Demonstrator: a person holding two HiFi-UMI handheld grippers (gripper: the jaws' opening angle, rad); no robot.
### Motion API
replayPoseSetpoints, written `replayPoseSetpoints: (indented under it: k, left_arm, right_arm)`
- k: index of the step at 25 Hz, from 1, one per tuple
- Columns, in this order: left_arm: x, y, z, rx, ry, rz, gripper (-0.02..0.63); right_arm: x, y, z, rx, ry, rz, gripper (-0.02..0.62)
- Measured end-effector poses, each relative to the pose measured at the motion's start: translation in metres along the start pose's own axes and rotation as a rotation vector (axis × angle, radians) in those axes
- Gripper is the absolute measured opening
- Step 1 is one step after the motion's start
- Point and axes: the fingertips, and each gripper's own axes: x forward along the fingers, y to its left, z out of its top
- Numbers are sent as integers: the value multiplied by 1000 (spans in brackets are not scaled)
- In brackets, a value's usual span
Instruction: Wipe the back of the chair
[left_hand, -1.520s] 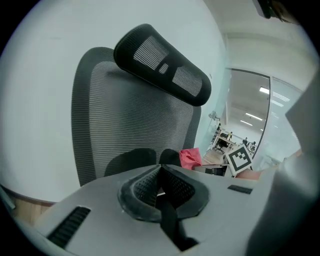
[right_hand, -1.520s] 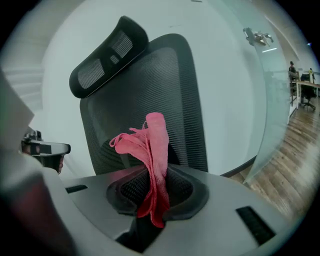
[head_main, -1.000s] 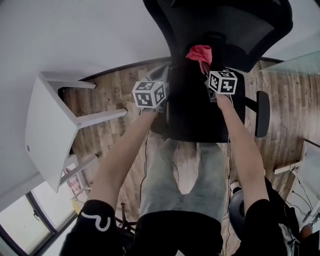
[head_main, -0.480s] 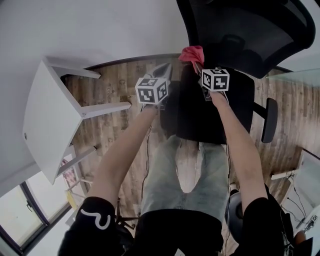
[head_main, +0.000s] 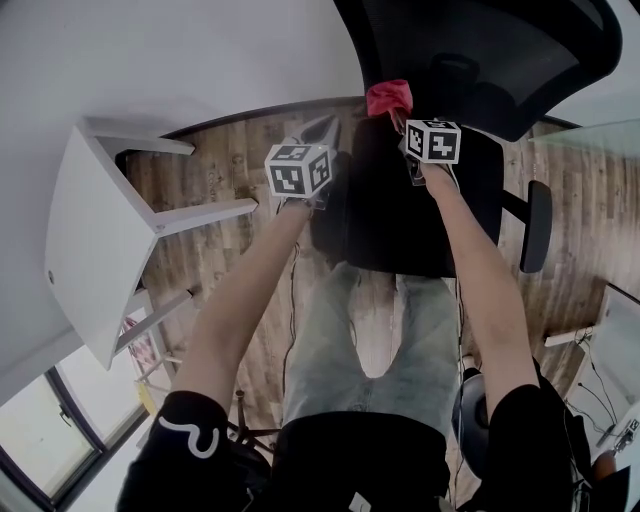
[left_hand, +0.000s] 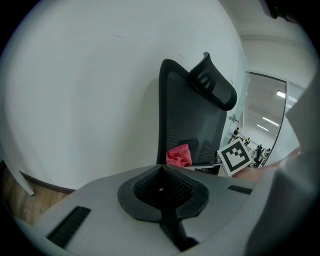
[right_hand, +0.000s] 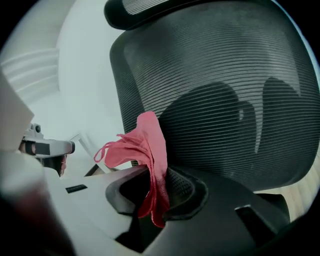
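Moved: the right gripper (right_hand: 159, 195) and its red cloth (right_hand: 149, 142) sit a touch higher in the head view than half a second earlier, closer to the backrest (right_hand: 225, 80). The left gripper (left_hand: 161, 175) hardly shifts.
Right jaws: pinching the cloth's lower end; most of the cloth stands free above them in loose folds.
Left jaws: pressed together with nothing between them, held off the left side of the seat (head_main: 400, 220), clear of the chair.
Cloth position: in front of the lower part of the mesh backrest; I cannot tell whether it touches the mesh.
Cloth handling: it looks light, soft and floppy, so it will likely fold over instead of pressing flat. With the grip so near one end, the bunched part probably has to be pushed against the mesh.
Backrest handling: taut mesh on a stiff frame, likely to give a little. As an office chair it may turn under pressure, so the frame edge looks the best place to steady it.
Farthest: the headrest (right_hand: 150, 10) above, with a white wall behind.
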Motion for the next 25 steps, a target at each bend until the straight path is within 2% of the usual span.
replayPoseSetpoints:
  k: [12, 19, 25]
  left_arm:
    - [32, -68, 3, 39, 13, -34, 25]
    - [60, -124, 8, 49, 12, -69, 25]
    - [81, -168, 13, 64, 9, -104, 25]
  right_arm:
    - [-55, -100, -5, 86, -10, -106, 89]
    - [-109, -189, -9, 135, 2, -233, 89]
    - [-149, -240, -8, 146, 3, -297, 89]
